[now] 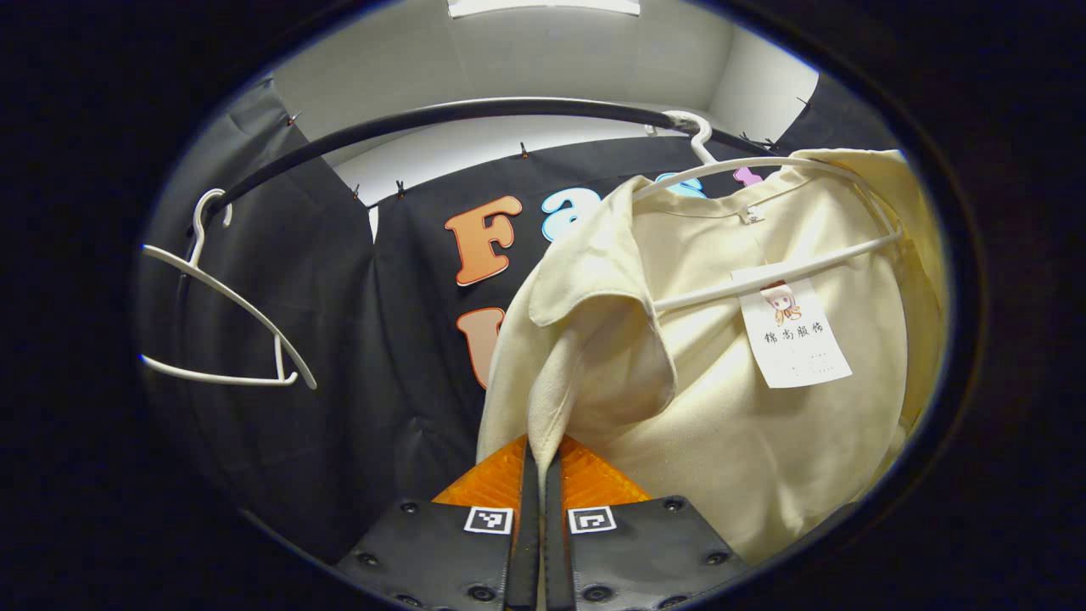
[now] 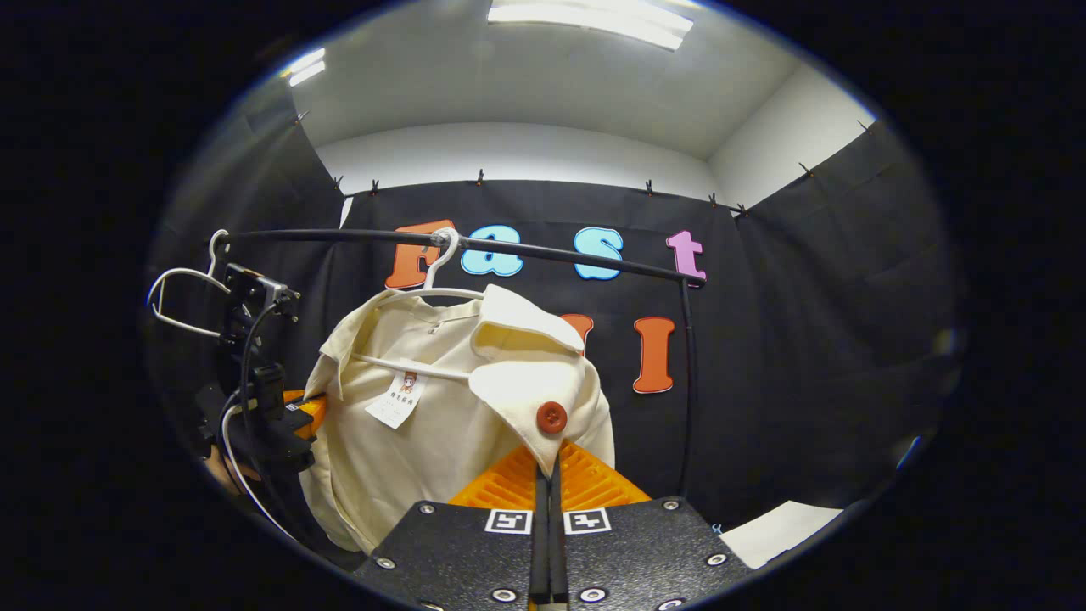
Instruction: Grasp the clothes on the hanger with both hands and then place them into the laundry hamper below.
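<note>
Cream cloth is what both tools have been closed on: the jacket [image 2: 441, 407] hangs from a white hanger [image 2: 416, 293] hooked over the black rail [image 2: 543, 248], and each front flap has been pinched so the garment can be drawn off evenly from both sides. In the left gripper view, the left hand-held gripper [image 1: 543, 462] is seen with its fingers drawn almost together on a fold of the jacket's lapel [image 1: 585, 339], the cloth trapped between them. In the right gripper view, the right hand-held gripper [image 2: 547, 475] is likewise nearly closed, on the tip of the opposite lapel just below a red button [image 2: 551, 417]. A paper tag [image 1: 793, 335] dangles inside the collar from the hanger's crossbar. A second, bare hanger [image 1: 225, 314] is hung farther left on the same rail. The hold at both front edges is judged to suit slipping the shoulders off the hanger; the garment has not yet been freed, and the lowering into the hamper remains to be done.
</note>
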